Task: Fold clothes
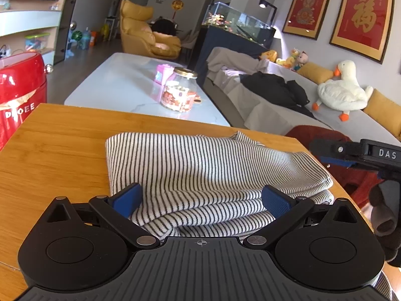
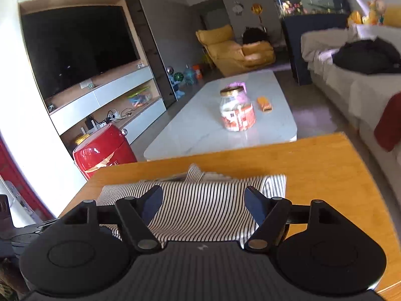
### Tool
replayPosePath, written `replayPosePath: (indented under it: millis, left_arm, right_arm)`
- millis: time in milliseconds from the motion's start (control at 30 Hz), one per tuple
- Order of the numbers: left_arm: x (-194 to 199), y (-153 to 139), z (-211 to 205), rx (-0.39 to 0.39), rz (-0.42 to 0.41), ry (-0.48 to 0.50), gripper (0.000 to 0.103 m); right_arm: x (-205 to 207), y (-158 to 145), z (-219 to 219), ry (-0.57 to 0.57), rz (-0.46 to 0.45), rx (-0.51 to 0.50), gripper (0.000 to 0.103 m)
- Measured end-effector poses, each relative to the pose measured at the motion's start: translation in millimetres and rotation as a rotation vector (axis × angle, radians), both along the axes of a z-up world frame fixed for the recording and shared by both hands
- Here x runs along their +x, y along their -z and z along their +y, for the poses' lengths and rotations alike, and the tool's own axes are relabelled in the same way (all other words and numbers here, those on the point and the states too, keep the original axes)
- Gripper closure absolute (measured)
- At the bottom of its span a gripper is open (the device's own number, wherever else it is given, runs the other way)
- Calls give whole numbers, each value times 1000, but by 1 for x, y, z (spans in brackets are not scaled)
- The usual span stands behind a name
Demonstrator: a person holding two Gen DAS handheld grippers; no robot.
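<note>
A black-and-white striped garment (image 1: 200, 173) lies folded into a layered rectangle on the wooden table (image 1: 55, 150), close to the near edge, with a bit of collar or hem sticking up at its far side. In the right wrist view the same striped garment (image 2: 200, 200) sits just in front of the fingers, and motion blur makes its far edge hard to read.

The left gripper (image 1: 200, 200) has its blue-padded fingers spread wide, one at each side of the stacked near edge of the fold; nothing is pinched between them. The right gripper (image 2: 203, 204) is likewise spread apart above the cloth, holding nothing. From the left wrist view, the right gripper's body shows at the right edge of the frame, beside the table's corner, with a gloved hand (image 1: 386, 215) under it.

Beyond the wooden table stands a white marble coffee table (image 1: 117, 85) carrying a glass jar with a gold lid (image 1: 179, 90). A red cylindrical appliance (image 1: 20, 87) stands at the left. On the grey sofa (image 1: 275, 110) to the right lie a black garment (image 1: 275, 87) and a white plush goose (image 1: 343, 90).
</note>
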State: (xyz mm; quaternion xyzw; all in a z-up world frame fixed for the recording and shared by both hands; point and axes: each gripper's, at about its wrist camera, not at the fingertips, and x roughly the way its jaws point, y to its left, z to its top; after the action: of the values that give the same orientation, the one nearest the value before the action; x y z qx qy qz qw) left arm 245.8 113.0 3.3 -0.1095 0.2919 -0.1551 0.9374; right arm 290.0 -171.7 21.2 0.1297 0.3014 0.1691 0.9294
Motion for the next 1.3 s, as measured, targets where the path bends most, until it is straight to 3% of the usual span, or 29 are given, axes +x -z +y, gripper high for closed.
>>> replayPosePath:
  millis: [133,300,433,500,567,733,867,1000,1100,1233,1300]
  left_arm:
    - [7,0,3,12,51,36,0]
    - [10,-5,-6,171,87,115,0]
    - [7,-9,-3,207,100,100,0]
    - [8,-14,5,187,123,58,0]
    - [14,-22,21,111,140,17,0]
    - [37,-34,58,-51,197,-61,0]
    - [40,-39,58,-109,215,-37,0]
    - [26,-42,39,-55,195,1,0]
    - [13,-45,31,-2,175,12,0]
    - [-4,-51,44,5,170,-21,0]
    - [-9,-54,55,-12,165,-43,0]
  right_arm:
    - [-2,19,-2,6,-2,-6,30]
    - [-7,17,5,-45,-11,-83,30]
    - [-3,10,10,-83,2,-157,37]
    - [0,5,8,-89,9,-189,42]
    - [1,-3,-2,-61,12,-184,42]
    - [18,-17,-36,35,50,-101,43]
    - [37,-34,-16,-31,24,-112,50]
    - [64,-41,25,-122,12,-156,50]
    - [92,-24,57,-160,41,-204,51]
    - [114,9,82,-193,116,-268,87]
    - [108,11,85,-199,81,-288,94]
